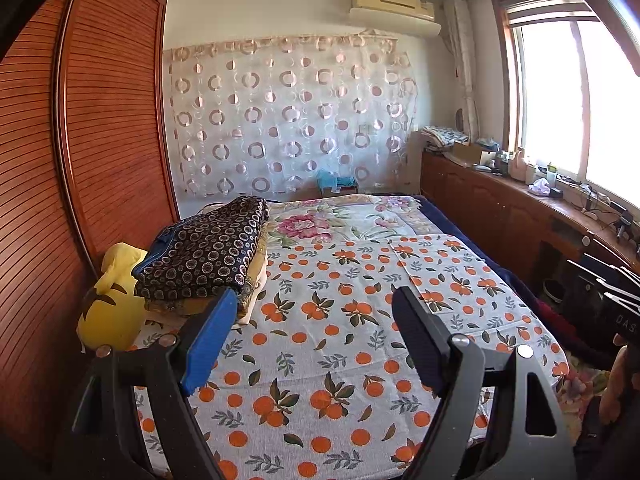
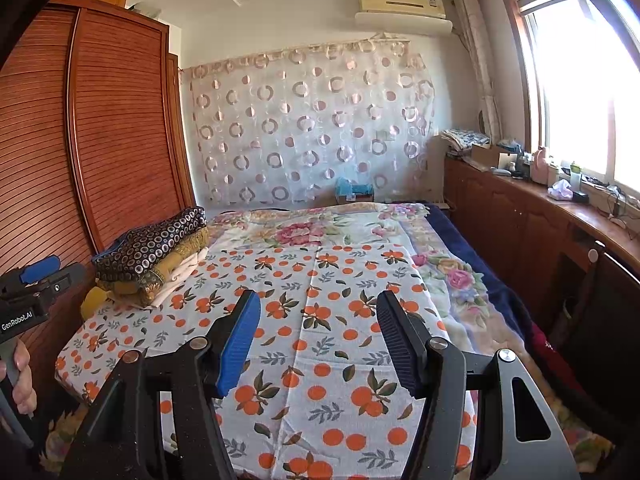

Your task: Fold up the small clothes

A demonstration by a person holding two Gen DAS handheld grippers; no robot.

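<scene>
Nearest, the left gripper [image 1: 312, 328] and right gripper [image 2: 318, 332] both hang with jaws apart, empty, over the orange-print cloth [image 2: 320, 320]. The stack of clothes [image 1: 204, 256] sits at left-centre (apparently folded). Next likely means fetching another garment.

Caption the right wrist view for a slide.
Open right gripper above orange-print white cloth; folded dark circle-patterned garment stacked at left.

Daylight is pouring through the window [image 2: 576, 92] onto a wooden cabinet [image 2: 520, 220]; a slatted wardrobe [image 1: 100, 120] is standing left, a circle-patterned curtain [image 1: 288, 120] hanging behind the bed [image 2: 460, 232]
</scene>
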